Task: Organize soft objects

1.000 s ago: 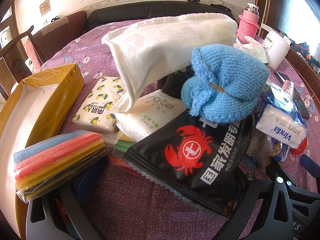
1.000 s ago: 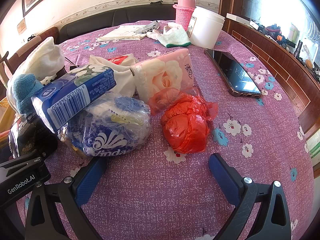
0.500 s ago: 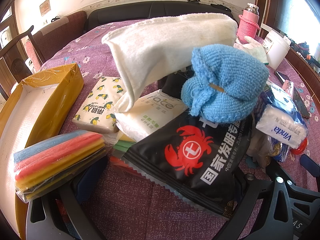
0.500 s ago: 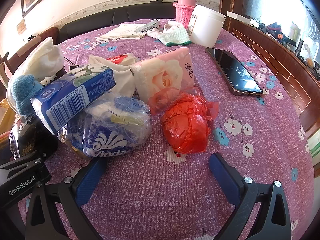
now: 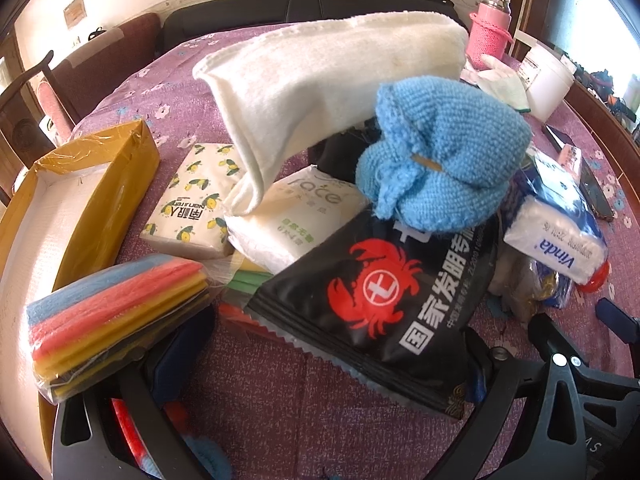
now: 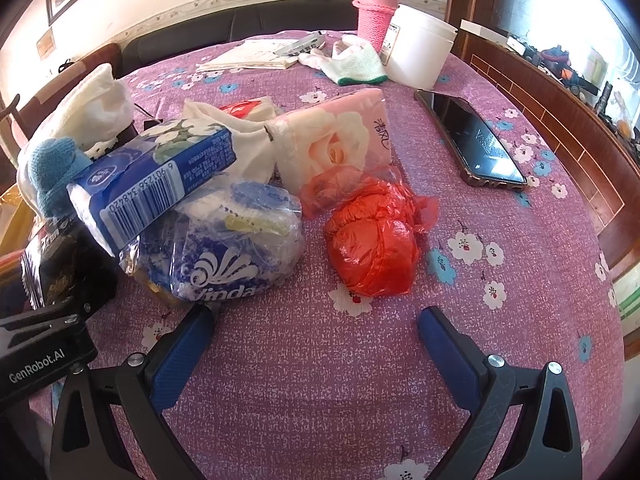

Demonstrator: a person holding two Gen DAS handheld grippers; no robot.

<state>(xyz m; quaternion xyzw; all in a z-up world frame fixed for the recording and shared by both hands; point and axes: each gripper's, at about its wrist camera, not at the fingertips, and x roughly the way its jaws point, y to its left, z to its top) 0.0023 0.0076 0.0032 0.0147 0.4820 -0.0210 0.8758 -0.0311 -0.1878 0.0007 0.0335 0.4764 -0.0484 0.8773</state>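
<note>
We note a purple floral tablecloth; on it, 1 phone, red bag left of it, white tub behind.

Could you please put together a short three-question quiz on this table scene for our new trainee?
1. True or false: the right gripper is open and holds nothing.
2. Multiple choice: what rests on top of the black crab-print packet? A) the phone B) the blue knitted cloth C) the pink bottle
3. Fill in: the red plastic bag lies just in front of the ____ tissue pack with the rose print.

Key: 1 true; 2 B; 3 pink.
</note>
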